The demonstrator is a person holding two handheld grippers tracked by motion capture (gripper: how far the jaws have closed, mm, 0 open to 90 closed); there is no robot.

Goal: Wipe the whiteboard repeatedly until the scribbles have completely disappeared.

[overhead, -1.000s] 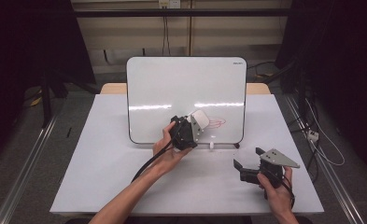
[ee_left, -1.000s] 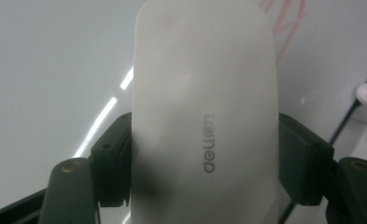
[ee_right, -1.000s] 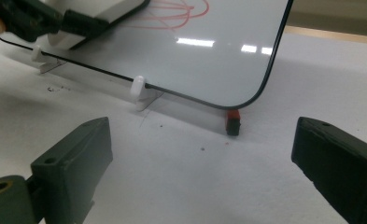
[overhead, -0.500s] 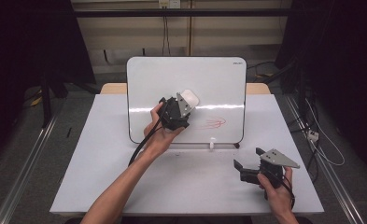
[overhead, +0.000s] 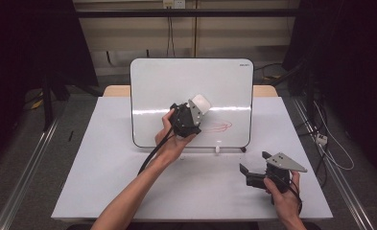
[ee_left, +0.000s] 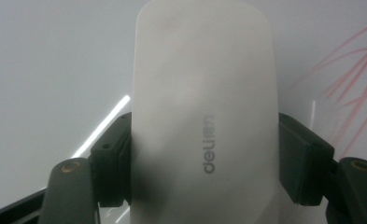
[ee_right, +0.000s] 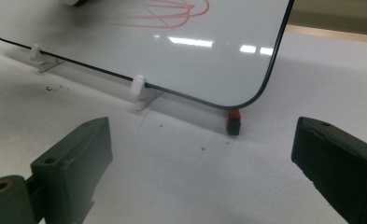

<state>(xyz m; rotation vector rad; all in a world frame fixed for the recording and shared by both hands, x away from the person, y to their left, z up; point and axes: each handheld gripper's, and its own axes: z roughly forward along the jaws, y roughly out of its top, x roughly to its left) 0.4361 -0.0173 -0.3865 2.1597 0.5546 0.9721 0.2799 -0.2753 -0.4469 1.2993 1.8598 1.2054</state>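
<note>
Left gripper view: eraser (ee_left: 204,116) between tool jaws.

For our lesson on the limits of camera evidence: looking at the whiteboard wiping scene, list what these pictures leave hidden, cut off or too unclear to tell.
1. High view: whether the eraser touches the whiteboard; the left claw and hand cover that part.
2. Left claw view: the eraser's wiping face; its back faces the camera. The red scribble is cut off by the right edge.
3. Right claw view: the small red and black thing by the board's corner is too small to identify.
</note>
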